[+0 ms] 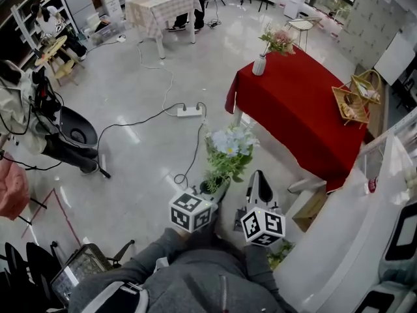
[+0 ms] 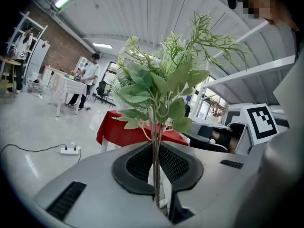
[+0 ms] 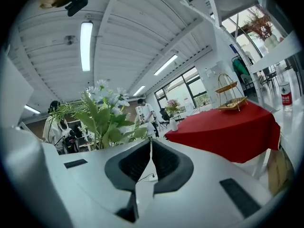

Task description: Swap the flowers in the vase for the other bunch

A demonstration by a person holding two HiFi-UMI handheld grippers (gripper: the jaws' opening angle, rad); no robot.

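The left tool (image 2: 156, 148) pinches the leafy bunch (image 2: 159, 87) by its stems; the right tool (image 3: 150, 146) is pressed together, empty; the bottle (image 3: 285, 95) label is too small to read

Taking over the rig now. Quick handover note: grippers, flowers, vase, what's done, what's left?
Left gripper: shut on the new bunch (white blooms, green leaves), held by the stems.
Right gripper: shut, empty.
Vase: on the far corner of the red table, with the pink flowers in it.
Done: new bunch picked up.
Left: get to the table, pull the pink flowers out, put the new bunch in.
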